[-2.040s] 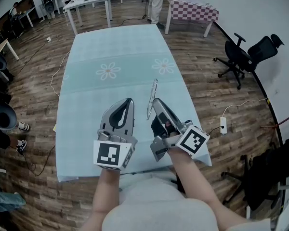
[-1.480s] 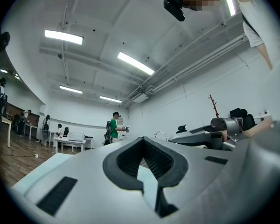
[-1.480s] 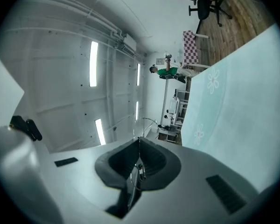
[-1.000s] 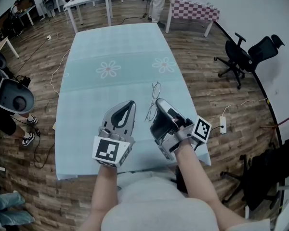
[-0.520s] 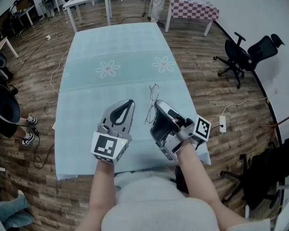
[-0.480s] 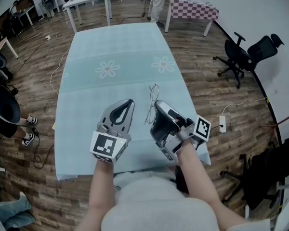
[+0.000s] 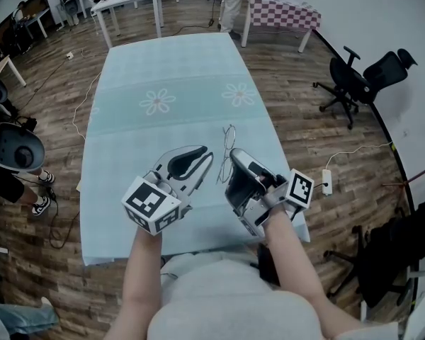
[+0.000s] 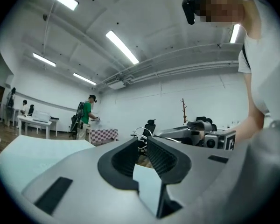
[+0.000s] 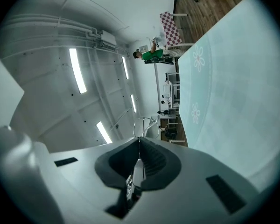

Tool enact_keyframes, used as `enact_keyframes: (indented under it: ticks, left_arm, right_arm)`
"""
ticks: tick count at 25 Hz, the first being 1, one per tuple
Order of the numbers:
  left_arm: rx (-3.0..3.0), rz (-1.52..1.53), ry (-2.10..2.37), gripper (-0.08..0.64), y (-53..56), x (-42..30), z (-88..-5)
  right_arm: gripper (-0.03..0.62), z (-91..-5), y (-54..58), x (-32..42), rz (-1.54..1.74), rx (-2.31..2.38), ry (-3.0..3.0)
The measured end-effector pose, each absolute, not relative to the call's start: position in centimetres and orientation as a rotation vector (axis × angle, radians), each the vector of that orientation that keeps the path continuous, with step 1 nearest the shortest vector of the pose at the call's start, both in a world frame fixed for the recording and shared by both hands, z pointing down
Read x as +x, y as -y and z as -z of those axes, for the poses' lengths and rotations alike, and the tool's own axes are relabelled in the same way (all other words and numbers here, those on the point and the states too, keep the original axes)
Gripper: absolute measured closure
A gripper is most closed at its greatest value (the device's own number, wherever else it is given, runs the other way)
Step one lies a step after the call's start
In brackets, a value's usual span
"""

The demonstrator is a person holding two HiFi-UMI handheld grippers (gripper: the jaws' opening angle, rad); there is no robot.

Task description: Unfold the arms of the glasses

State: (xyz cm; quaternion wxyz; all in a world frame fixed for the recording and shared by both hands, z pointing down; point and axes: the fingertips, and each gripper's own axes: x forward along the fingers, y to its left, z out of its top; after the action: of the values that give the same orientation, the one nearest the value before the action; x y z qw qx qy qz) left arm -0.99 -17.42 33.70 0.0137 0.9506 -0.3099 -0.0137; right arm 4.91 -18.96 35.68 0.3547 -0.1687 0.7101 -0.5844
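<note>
Head view: over the table point(image 7: 163, 69), the right gripper point(image 7: 234, 156) holds the glasses point(image 7: 229, 139) upright, with the left gripper point(image 7: 204, 156) just beside them.

Left gripper view: the jaws have just been opening, with nothing between them.

Right gripper view: the jaws pinch the thin frame, which could slip or bend if the arm is pulled hard.

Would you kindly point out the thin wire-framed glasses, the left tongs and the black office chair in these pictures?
thin wire-framed glasses point(image 7: 229, 139), head view, on the upper lens ring.
left tongs point(image 7: 208, 156), head view, midway between the two tips.
black office chair point(image 7: 384, 69), head view, on its backrest.
</note>
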Motion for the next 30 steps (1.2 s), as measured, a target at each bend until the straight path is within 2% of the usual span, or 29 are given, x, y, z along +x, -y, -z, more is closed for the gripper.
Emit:
enact_keyframes:
  ticks: [10,25,30]
  left_arm:
    - [2.853,0.028,0.972,0.497,20.2,-1.1,-33.4]
    - [3.250,-0.626,0.961,0.495,23.0,0.4,-36.2]
    - [3.367,-0.822,0.951,0.454,23.3,0.8,-36.6]
  right_arm:
    - [0.581,-35.6,18.7,4.2,1.494,-0.425,-1.911]
    - [0.581,-35.6,18.4,3.8,1.532,-0.375,-1.893]
    - [0.581,-35.8,18.3,3.6,1.553,-0.371,-1.890]
